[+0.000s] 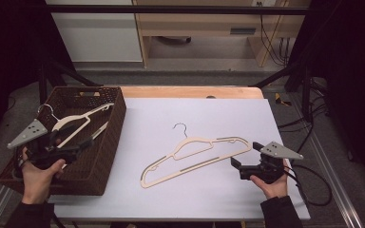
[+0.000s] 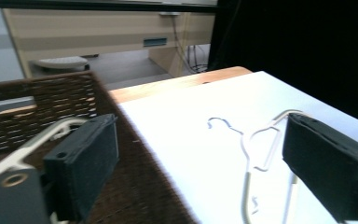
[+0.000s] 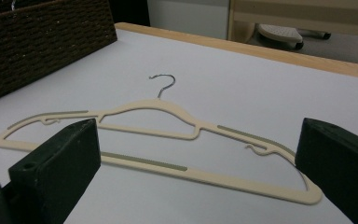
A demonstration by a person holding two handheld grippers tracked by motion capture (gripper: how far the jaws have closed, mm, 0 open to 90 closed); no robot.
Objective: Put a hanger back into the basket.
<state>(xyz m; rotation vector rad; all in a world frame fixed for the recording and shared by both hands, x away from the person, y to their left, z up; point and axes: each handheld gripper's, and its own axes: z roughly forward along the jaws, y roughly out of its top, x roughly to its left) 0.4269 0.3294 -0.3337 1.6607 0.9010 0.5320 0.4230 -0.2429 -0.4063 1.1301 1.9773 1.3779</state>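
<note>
The left gripper (image 1: 83, 142) hovers level over the dark woven wicker basket (image 1: 111, 142), jaws wide and empty, above a cream hanger (image 1: 76, 124) inside. The right gripper (image 1: 240, 164) (jaws wide, empty) rests beside the flat cream plastic hanger with wire hook (image 1: 195, 154) on the white tabletop (image 1: 209, 194).

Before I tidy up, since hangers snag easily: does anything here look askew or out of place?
Nothing looks damaged. One cream hanger lies flat and slanted on the white table, outside the wicker basket, where another hanger leans tilted. Both grippers stand open, holding nothing.
</note>
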